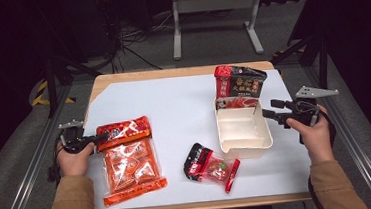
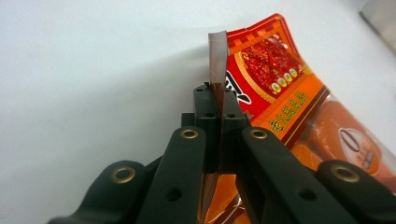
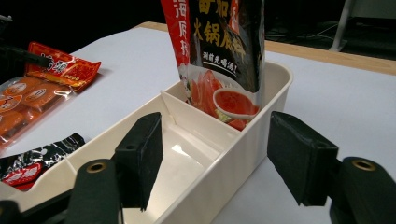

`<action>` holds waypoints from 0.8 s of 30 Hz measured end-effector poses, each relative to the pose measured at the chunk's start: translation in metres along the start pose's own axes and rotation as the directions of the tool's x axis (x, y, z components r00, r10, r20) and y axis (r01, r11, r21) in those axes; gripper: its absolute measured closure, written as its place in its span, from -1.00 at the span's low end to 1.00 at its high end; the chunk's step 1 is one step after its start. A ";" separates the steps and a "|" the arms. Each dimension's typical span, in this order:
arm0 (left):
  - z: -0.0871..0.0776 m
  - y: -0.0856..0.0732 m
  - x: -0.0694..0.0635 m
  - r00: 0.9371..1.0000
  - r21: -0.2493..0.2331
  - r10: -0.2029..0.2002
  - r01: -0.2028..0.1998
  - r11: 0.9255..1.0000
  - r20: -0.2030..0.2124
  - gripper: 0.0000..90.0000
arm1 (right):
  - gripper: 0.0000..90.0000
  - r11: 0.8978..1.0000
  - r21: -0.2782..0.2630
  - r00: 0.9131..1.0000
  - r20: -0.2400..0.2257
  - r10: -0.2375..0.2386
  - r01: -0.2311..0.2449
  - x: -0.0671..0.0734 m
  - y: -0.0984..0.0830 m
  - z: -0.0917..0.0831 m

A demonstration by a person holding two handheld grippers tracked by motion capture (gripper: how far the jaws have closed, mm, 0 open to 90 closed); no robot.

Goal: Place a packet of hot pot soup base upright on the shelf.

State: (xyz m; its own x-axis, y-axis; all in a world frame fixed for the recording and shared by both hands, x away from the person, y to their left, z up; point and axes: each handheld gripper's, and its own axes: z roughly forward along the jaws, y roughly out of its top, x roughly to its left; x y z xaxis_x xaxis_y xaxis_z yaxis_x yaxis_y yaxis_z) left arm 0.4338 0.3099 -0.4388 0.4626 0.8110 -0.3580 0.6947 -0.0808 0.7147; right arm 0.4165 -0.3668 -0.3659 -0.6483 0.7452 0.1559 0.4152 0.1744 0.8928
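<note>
A large orange-red snack packet (image 1: 130, 159) lies flat at the table's left. My left gripper (image 1: 98, 139) is shut on its upper left edge; in the left gripper view the jaws (image 2: 215, 100) pinch the packet's (image 2: 275, 70) thin sealed rim, which stands up between them. At the right sits a white divided box (image 1: 244, 147) with a black-and-red sauce pouch (image 1: 237, 83) standing in its far compartment. My right gripper (image 1: 267, 114) is at the box's right wall. Its jaws (image 3: 219, 154) straddle that wall (image 3: 224, 172), one inside and one outside, with gaps on both sides.
A small black-and-red packet (image 1: 209, 167) lies in front of the box, near the table's front edge. A white sheet (image 1: 173, 100) covers the wooden tabletop. Beyond the far edge stand a grey metal frame (image 1: 214, 17) and cables on the floor.
</note>
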 end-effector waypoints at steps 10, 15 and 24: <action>-0.023 0.013 -0.017 0.999 -0.092 0.030 -0.027 0.995 0.034 1.00 | 0.00 1.000 -0.008 1.000 -0.004 -0.030 0.030 0.010 0.009 -0.007; -0.032 0.019 -0.026 0.998 -0.123 0.050 -0.043 0.991 0.050 1.00 | 0.05 0.999 -0.012 0.999 -0.009 -0.036 0.035 0.014 0.012 -0.010; -0.049 0.029 -0.047 0.992 -0.190 0.101 -0.086 0.978 0.071 1.00 | 0.10 0.998 -0.031 0.998 -0.040 -0.049 0.048 0.026 0.021 -0.014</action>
State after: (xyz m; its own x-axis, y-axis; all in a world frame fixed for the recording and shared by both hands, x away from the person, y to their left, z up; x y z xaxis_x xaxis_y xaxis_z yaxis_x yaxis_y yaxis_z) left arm 0.4047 0.2977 -0.3716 0.5682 0.7556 -0.3260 0.5349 -0.0381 0.8440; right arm 0.3996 -0.3527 -0.3374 -0.6927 0.7097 0.1285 0.3639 0.1902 0.9118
